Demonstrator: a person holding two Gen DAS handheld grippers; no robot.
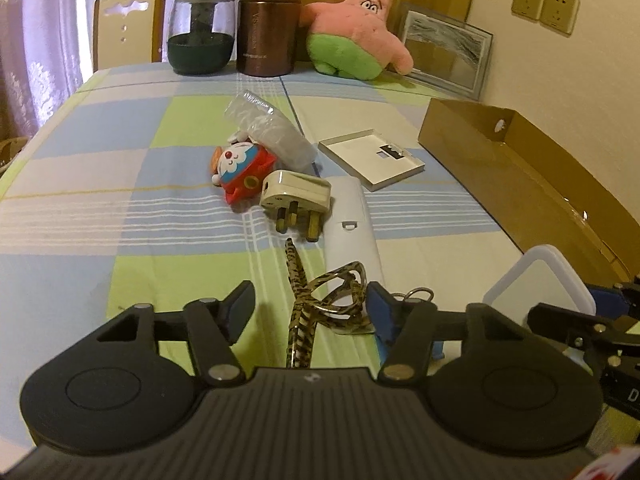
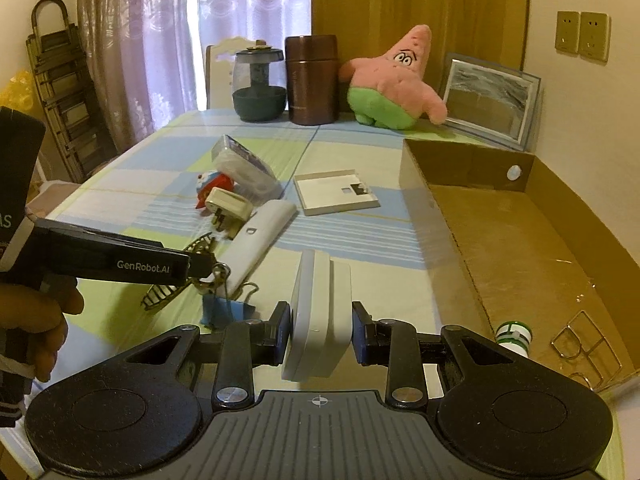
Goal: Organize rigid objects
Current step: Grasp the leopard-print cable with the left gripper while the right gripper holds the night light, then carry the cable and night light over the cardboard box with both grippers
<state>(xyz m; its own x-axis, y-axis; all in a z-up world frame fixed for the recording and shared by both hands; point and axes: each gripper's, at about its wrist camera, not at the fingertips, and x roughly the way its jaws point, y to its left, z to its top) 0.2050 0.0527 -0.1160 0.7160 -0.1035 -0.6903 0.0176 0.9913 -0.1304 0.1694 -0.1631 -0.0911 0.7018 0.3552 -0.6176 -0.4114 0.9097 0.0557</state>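
The right gripper [image 2: 321, 330] pinches a white box [image 2: 318, 320] above the table [image 1: 120, 200] — stiff, light, smooth-sided. The left gripper [image 1: 310, 306] gapes around spotted glasses [image 1: 320, 300] — frail, not yet pinched.

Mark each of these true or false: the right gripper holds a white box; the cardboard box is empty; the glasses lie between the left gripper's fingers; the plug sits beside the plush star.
1. The right gripper holds a white box. True.
2. The cardboard box is empty. False: a small bottle and a wire rack lie in it.
3. The glasses lie between the left gripper's fingers. True.
4. The plug sits beside the plush star. False: it lies mid-table by the red toy.
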